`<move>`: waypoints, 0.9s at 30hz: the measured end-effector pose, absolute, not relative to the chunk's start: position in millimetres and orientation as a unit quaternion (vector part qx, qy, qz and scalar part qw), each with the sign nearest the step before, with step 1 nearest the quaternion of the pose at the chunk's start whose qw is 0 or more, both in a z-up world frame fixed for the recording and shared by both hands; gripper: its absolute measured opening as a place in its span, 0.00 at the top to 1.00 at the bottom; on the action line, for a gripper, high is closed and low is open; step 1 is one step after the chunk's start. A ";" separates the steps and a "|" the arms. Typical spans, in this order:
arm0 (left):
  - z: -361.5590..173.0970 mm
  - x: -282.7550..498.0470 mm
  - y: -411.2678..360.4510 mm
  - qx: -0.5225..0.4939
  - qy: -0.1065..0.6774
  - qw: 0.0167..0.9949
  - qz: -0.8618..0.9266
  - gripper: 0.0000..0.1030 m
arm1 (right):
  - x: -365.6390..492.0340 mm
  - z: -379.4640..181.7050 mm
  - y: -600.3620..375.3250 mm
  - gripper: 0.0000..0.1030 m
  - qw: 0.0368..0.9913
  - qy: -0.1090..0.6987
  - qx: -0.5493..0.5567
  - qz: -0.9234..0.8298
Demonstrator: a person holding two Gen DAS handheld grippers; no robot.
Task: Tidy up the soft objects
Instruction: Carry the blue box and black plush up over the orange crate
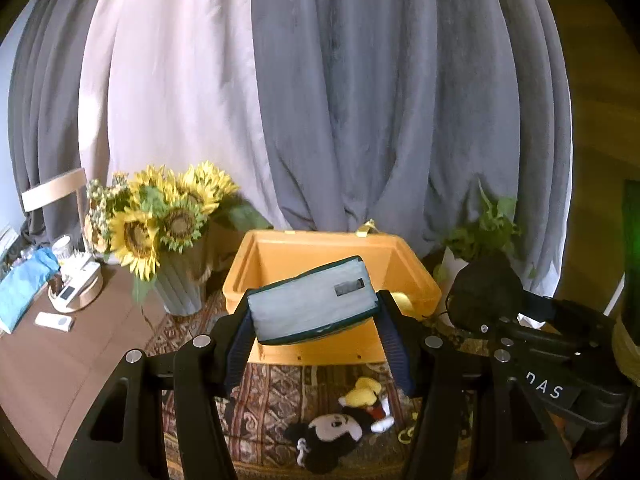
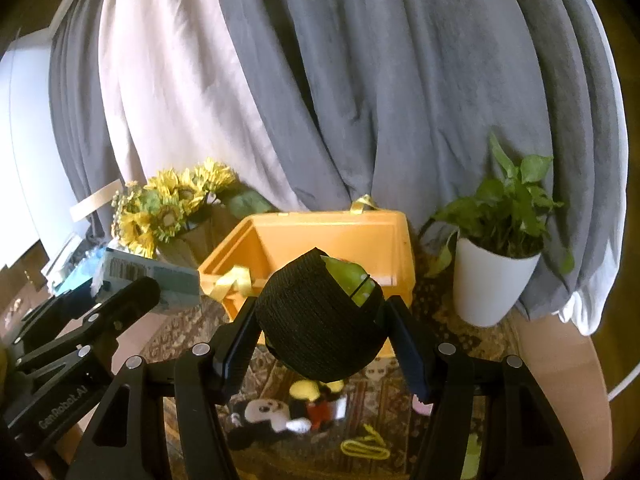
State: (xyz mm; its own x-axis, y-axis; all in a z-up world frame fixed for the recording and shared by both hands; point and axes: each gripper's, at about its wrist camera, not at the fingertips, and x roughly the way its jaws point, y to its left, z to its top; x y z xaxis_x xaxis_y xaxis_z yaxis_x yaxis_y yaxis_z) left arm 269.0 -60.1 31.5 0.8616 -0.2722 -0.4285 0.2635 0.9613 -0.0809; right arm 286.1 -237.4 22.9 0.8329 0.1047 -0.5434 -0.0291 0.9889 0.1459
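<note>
Left gripper (image 1: pixel 314 314): jaws pinching grey pouch (image 1: pixel 312 306) above orange bin (image 1: pixel 336 246).
Right gripper (image 2: pixel 320 330): jaws pinching black hat (image 2: pixel 316 320) just before the bin.
Mouse toy (image 1: pixel 334 430): on rug (image 1: pixel 276 396), unsorted.
Risk: crowding — grippers near together may collide; soft hat could slip, landing outside the bin.

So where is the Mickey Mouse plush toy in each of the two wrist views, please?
Left wrist view: the Mickey Mouse plush toy lies on the patterned rug, bottom centre, below the grey pouch held by the left gripper.
Right wrist view: it lies bottom centre-left on the rug, below the black hat held by the right gripper.
Shared landmark: the orange bin, behind the toy in both views.
</note>
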 end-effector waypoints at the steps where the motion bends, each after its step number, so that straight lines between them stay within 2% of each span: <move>1: 32.8 270.5 -60.2 -0.009 0.222 0.965 -0.138 0.44 | 288.9 24.0 -237.7 0.39 0.955 0.286 0.066 0.035; 16: 41.5 322.2 -70.1 -0.012 0.200 0.970 -0.137 0.44 | 345.1 33.9 -245.8 0.39 0.960 0.270 0.056 0.038; 27: 28.2 377.0 -80.0 -0.006 0.216 0.968 -0.128 0.44 | 404.4 14.0 -251.1 0.39 0.951 0.302 0.061 0.033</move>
State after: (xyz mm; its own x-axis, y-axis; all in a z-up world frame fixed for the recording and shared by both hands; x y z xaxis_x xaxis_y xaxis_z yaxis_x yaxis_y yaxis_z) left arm 377.0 -80.0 28.2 0.8739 -0.2499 -0.4171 0.2448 0.9673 -0.0667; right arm 404.4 -251.1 14.0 0.8153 0.0988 -0.5705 -0.0250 0.9904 0.1359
